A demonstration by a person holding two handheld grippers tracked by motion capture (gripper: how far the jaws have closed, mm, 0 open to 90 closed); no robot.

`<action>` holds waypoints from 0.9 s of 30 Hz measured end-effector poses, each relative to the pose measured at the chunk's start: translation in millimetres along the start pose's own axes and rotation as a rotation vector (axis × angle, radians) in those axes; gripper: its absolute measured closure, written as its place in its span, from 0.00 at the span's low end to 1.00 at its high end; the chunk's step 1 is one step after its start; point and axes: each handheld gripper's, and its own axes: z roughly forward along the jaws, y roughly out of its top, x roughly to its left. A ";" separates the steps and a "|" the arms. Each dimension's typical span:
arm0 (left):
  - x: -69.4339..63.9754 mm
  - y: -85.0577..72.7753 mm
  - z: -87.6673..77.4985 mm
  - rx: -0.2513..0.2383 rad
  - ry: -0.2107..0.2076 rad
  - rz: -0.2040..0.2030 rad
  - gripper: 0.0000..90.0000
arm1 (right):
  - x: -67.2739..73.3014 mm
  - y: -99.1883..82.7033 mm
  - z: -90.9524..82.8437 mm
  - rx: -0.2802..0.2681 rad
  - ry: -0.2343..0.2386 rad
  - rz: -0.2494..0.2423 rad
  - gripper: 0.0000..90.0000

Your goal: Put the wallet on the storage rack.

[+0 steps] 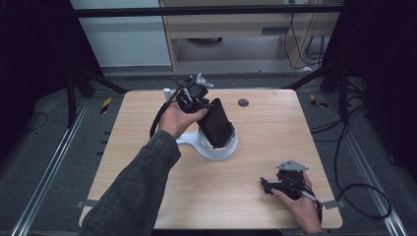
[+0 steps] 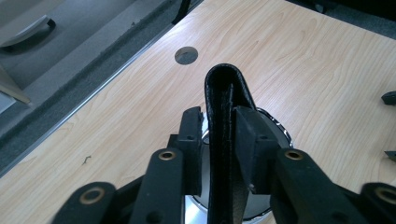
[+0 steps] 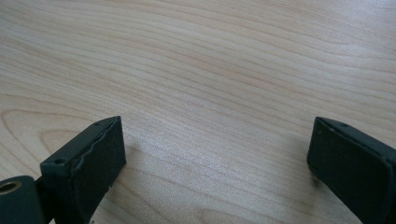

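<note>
Left gripper view: folded black leather pouch (image 2: pixel 224 107)

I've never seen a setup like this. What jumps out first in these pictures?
Mid-table, the left gripper pinches a flat black leather-like pouch and holds it tilted in or just over a round white base with a shiny metal rim. Near the front right corner, the right gripper rests low with its jaws wide apart over the bare wooden table.
</note>
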 end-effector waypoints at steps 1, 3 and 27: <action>-0.3 0.0 -0.3 -0.001 0.002 0.001 0.81 | 0.0 0.0 0.0 0.000 0.000 0.000 0.05; -0.8 0.2 -0.8 -0.001 -0.001 0.005 0.81 | 0.1 0.0 0.0 0.000 0.000 0.000 0.05; -9.3 6.2 -18.7 -0.056 0.019 0.039 0.71 | 0.4 -0.2 -0.3 0.002 0.003 0.001 0.05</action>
